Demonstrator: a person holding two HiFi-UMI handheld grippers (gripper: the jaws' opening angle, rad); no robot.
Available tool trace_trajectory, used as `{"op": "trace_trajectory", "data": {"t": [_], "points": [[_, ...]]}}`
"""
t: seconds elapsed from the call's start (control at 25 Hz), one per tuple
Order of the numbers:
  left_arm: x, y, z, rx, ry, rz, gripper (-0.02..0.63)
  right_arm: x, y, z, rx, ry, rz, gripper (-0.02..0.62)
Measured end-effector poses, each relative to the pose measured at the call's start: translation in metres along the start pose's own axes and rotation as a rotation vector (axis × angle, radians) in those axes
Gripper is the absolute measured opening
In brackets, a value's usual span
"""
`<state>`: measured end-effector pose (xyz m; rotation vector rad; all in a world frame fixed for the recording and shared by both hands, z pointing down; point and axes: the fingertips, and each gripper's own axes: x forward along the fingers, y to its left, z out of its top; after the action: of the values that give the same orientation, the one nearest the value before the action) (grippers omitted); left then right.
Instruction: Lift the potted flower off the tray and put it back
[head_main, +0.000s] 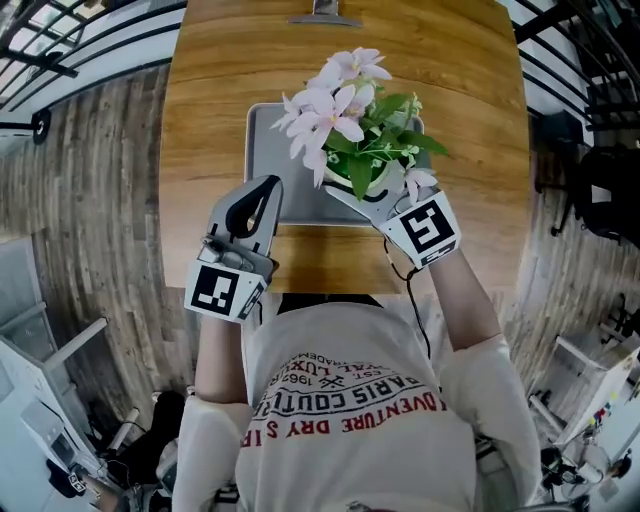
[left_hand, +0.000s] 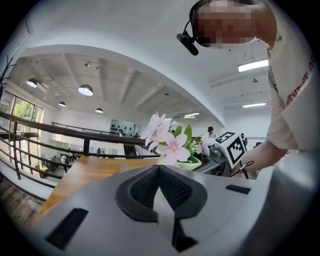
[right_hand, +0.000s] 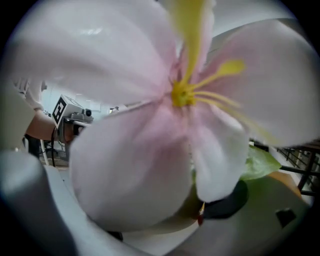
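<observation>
Right gripper (head_main: 362, 196) pinches potted flower (head_main: 340, 110) by rim alone, left gripper (head_main: 258, 196) closed, empty; it may tilt, slip onto tray (head_main: 262, 140).

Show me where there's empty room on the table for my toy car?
Bare table lies left of the grey tray, out to the edge, and beyond the tray's far side. The tray's left half is bare too. Crowded: the tray's right, where the right gripper holds the potted flower, and its near-left corner, by the left gripper.
</observation>
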<state>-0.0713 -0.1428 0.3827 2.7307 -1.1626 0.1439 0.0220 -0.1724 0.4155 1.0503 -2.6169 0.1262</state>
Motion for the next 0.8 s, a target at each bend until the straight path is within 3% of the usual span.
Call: {"op": "trace_trajectory", "data": {"t": [0.32, 0.6, 0.8], "points": [[0.02, -0.01, 0.069, 0.081, -0.076, 0.012, 0.012, -0.076, -0.047, 0.047, -0.002, -0.032, -0.22, 0.503], [0.016, -0.022, 0.105, 0.17, -0.119, -0.003, 0.012, -0.132, -0.064, 0.083, -0.031, -0.103, -0.383, 0.502], [0.01, -0.025, 0.12, 0.185, -0.14, 0.007, 0.012, -0.161, -0.066, 0.087, -0.003, -0.142, -0.455, 0.503]]}}
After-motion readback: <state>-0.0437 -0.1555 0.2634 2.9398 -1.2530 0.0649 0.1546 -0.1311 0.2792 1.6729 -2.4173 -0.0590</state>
